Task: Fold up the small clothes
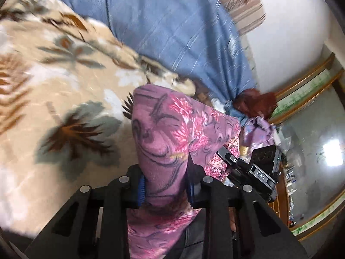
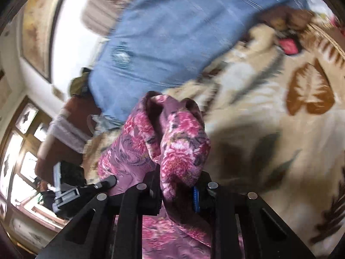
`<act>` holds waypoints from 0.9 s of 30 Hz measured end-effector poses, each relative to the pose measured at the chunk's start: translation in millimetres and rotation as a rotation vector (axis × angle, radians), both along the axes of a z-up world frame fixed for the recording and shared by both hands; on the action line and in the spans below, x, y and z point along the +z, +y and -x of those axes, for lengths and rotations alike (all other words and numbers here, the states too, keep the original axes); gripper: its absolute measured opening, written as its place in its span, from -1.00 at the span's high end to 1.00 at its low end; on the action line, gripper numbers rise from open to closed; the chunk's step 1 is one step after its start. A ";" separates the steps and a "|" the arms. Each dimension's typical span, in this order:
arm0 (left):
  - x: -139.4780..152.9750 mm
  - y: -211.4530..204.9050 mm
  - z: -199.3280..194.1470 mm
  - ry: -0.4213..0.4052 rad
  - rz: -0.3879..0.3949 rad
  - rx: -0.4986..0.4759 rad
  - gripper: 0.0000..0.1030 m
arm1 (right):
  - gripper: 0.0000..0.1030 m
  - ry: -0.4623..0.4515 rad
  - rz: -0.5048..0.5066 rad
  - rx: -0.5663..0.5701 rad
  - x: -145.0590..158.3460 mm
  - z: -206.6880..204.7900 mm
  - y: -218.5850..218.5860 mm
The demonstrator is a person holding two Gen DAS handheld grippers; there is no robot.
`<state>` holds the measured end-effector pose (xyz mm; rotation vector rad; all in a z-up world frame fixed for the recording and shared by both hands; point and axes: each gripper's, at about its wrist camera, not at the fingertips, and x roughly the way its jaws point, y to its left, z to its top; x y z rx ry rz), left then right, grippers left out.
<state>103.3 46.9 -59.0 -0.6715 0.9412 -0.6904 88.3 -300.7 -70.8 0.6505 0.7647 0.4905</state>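
Note:
A pink and purple floral garment (image 1: 168, 133) is held up between both grippers above a bed. My left gripper (image 1: 166, 187) is shut on one bunched part of it, and the cloth rises in a hump above the blue pads. My right gripper (image 2: 179, 190) is shut on another bunched part of the same garment (image 2: 181, 142). The right gripper also shows in the left wrist view (image 1: 248, 168), to the right and close by, with cloth spanning between. The left gripper shows in the right wrist view (image 2: 86, 190) at lower left.
A beige blanket with brown and grey leaf print (image 1: 54, 86) covers the bed below. A blue sheet (image 1: 172, 28) lies beyond it. Dark red and other clothes (image 1: 256, 103) are piled at the bed's far edge. A glass cabinet (image 1: 312, 129) stands at the right.

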 end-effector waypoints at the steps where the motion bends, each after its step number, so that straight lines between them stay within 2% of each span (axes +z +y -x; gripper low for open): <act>1: 9.6 13.0 8.9 -0.023 0.006 0.015 0.50 | 0.60 -0.021 0.002 0.016 9.2 5.0 12.8; 6: 66.5 70.8 54.5 -0.162 -0.040 0.089 0.50 | 0.61 -0.116 -0.011 0.088 48.8 26.3 68.0; 9: 85.9 92.7 64.1 -0.196 -0.047 0.104 0.50 | 0.61 -0.162 -0.019 0.107 66.8 29.9 91.2; 12: 100.6 109.5 52.9 -0.204 -0.031 0.097 0.50 | 0.61 -0.181 -0.030 0.125 78.2 18.8 104.1; 15: 104.8 115.4 20.4 -0.189 -0.020 0.078 0.50 | 0.61 -0.170 -0.027 0.127 79.3 -9.6 108.6; 18: 92.9 111.5 -26.7 -0.176 -0.030 0.069 0.50 | 0.61 -0.130 -0.019 0.122 70.3 -49.8 108.0; 20: 73.8 105.7 -62.7 -0.147 -0.022 0.055 0.50 | 0.61 -0.091 0.003 0.103 57.7 -80.5 104.3; 27: -28.1 94.4 -193.1 0.061 -0.015 0.064 0.50 | 0.61 0.092 0.065 0.094 -22.9 -198.3 99.8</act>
